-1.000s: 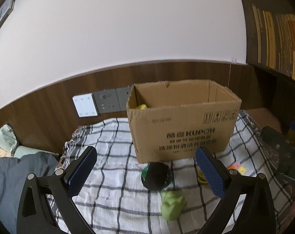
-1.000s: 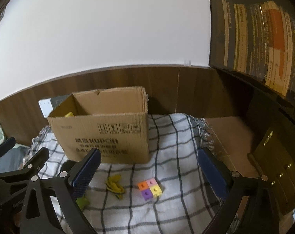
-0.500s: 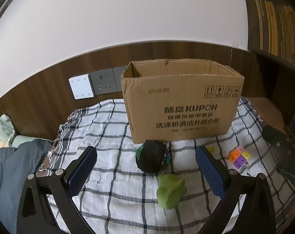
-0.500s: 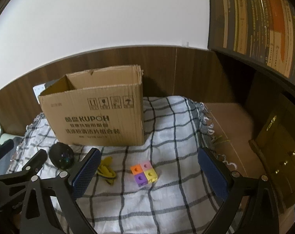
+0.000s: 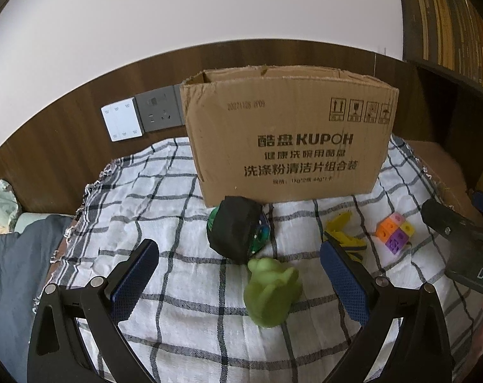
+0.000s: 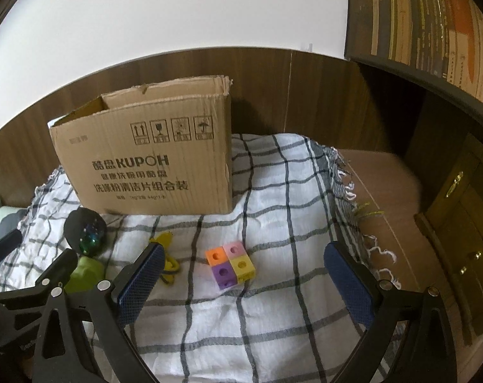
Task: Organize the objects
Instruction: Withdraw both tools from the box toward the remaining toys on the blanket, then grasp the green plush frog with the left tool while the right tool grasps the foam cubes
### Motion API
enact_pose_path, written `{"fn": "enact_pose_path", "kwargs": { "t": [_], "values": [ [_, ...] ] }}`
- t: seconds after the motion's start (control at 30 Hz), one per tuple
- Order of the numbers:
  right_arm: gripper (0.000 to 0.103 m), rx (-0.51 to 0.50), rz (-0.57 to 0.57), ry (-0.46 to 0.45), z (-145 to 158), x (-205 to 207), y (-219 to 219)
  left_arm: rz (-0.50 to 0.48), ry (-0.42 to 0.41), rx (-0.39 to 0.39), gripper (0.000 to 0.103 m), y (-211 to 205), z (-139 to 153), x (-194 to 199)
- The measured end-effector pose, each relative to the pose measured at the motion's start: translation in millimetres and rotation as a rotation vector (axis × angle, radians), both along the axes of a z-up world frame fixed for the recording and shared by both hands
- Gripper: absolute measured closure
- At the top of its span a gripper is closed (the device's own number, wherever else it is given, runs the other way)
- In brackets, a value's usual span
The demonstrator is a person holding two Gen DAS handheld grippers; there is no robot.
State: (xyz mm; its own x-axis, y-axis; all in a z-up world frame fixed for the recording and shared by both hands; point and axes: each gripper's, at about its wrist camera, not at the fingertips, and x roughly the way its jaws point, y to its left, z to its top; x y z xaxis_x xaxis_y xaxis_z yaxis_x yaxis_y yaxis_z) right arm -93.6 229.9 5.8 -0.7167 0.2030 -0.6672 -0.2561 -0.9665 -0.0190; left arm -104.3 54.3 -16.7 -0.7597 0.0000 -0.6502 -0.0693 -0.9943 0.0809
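An open cardboard box (image 5: 289, 137) stands on a checked cloth (image 5: 164, 198); it also shows in the right wrist view (image 6: 145, 159). In front of it lie a black and green ball (image 5: 238, 233), a green toy frog (image 5: 272, 290), a yellow toy (image 5: 343, 229) and a block of four coloured cubes (image 5: 394, 233). My left gripper (image 5: 238, 274) is open and empty, low over the frog and ball. My right gripper (image 6: 241, 274) is open and empty, with the cube block (image 6: 230, 263) between its fingers. The ball (image 6: 86, 229), frog (image 6: 86, 274) and yellow toy (image 6: 168, 255) lie to its left.
A wood-panelled wall with a white switch (image 5: 121, 123) and a grey socket (image 5: 160, 111) runs behind the box. Blue-grey fabric (image 5: 14, 255) lies at the left. A brown surface (image 6: 385, 198) and a wooden cabinet (image 6: 465, 223) lie right of the cloth.
Both grippers have come lower and closer to the toys in front of the box. The box's inside has dropped out of sight. Both stay open and empty.
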Motion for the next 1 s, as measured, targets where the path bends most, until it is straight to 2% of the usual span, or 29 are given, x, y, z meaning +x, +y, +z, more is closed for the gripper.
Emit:
{"fn": "enact_pose_path", "kwargs": {
  "t": [0.67, 1.0],
  "values": [
    [0.003, -0.036, -0.002, -0.056, -25.3, -8.2, 10.1, -0.037, -0.056, 0.005, 0.001, 7.9, -23.8, 0.0],
    [0.003, -0.05, -0.005, -0.107, -38.4, -18.7, 15.6, -0.043, -0.087, 0.001, 0.009, 13.2, -35.3, -2.8]
  ]
}}
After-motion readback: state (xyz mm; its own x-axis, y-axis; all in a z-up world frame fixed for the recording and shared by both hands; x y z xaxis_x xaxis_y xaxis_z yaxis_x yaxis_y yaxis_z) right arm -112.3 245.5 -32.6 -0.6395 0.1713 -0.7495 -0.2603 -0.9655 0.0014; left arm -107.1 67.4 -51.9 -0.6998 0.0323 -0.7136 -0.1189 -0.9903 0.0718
